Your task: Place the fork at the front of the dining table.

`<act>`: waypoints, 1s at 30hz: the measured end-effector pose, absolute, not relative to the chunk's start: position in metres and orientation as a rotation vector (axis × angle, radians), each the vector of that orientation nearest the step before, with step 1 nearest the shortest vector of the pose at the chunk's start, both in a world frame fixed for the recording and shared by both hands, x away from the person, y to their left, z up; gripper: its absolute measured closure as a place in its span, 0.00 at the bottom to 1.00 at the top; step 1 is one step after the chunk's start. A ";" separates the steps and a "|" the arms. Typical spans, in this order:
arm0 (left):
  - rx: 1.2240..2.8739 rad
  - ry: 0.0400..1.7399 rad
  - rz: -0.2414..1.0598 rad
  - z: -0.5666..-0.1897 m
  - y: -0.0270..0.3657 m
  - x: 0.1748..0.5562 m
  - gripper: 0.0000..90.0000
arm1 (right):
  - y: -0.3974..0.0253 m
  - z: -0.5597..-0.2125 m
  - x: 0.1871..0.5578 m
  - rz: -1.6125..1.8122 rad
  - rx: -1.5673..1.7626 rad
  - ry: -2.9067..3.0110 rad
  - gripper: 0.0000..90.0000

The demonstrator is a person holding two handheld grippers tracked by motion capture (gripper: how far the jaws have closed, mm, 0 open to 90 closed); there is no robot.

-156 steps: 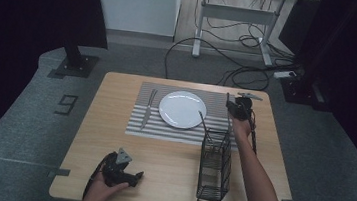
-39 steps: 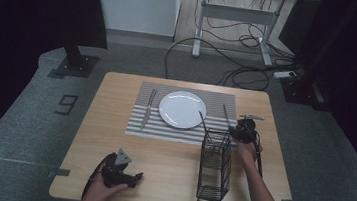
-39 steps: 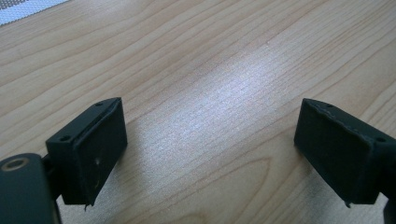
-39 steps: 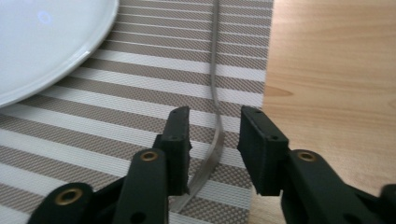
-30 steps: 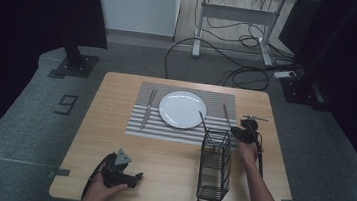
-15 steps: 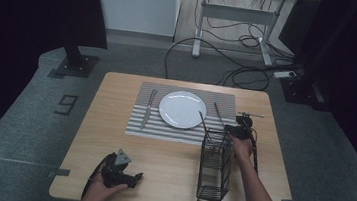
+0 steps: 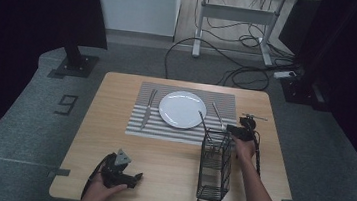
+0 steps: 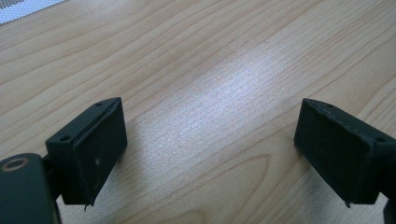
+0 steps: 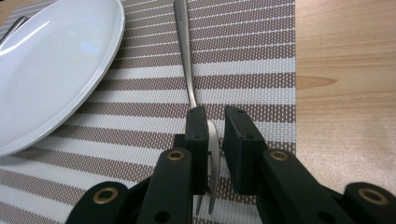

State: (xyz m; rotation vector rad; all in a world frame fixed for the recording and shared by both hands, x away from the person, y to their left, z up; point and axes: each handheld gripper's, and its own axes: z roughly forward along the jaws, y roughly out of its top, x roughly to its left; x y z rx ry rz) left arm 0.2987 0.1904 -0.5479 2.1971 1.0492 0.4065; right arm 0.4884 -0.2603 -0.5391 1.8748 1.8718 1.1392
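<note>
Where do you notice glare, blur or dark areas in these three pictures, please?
High view: the room around the table is very dark. Left gripper view: a pale sheen lies on the wood between the open left gripper. Right gripper view: the white plate shows bright reflections; the fork looks sharp.

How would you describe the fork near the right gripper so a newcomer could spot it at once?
Find the striped placemat on the table. The fork lies on it right of the plate, between the right gripper's jaws. The other cutlery lies left of the plate.
</note>
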 end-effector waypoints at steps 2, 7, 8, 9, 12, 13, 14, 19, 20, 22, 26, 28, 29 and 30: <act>2.197 1.049 0.406 -0.548 0.190 0.299 0.10 | -0.263 -0.538 0.487 1.151 1.864 1.885 0.85; 2.197 1.049 0.406 -0.548 0.190 0.299 0.10 | -0.268 -0.533 0.472 1.068 1.747 1.885 0.80; 2.197 1.049 0.406 -0.548 0.190 0.299 0.10 | -0.268 -0.533 0.472 1.068 1.747 1.885 0.80; 2.197 1.049 0.407 -0.548 0.190 0.299 0.10 | -0.270 -0.535 0.469 1.022 1.717 1.895 0.79; 2.197 1.049 0.407 -0.548 0.190 0.299 0.10 | -0.271 -0.539 0.467 1.009 1.718 1.907 0.78; 2.197 1.049 0.407 -0.548 0.190 0.299 0.10 | -0.270 -0.542 0.465 1.009 1.717 1.913 0.77; 2.197 1.049 0.406 -0.548 0.190 0.299 0.10 | -0.270 -0.542 0.465 1.009 1.717 1.913 0.77; 2.197 1.049 0.406 -0.548 0.190 0.299 0.10 | -0.261 -0.542 0.463 1.014 1.674 1.950 0.77; 2.197 1.049 0.406 -0.548 0.190 0.299 0.10 | -0.257 -0.542 0.462 1.015 1.659 1.966 0.75; 2.197 1.049 0.406 -0.548 0.190 0.299 0.10 | -0.255 -0.542 0.462 1.015 1.658 1.968 0.75; 2.197 1.049 0.407 -0.548 0.190 0.299 0.10 | -0.254 -0.544 0.465 1.023 1.678 1.958 0.75; 2.197 1.049 0.407 -0.548 0.190 0.299 0.10 | -0.254 -0.545 0.465 1.034 1.689 1.959 0.75; 2.197 1.049 0.407 -0.548 0.190 0.299 0.10 | -0.252 -0.546 0.466 1.042 1.685 1.964 0.74; 2.198 1.049 0.407 -0.548 0.190 0.299 0.10 | -0.252 -0.546 0.466 1.042 1.685 1.964 0.74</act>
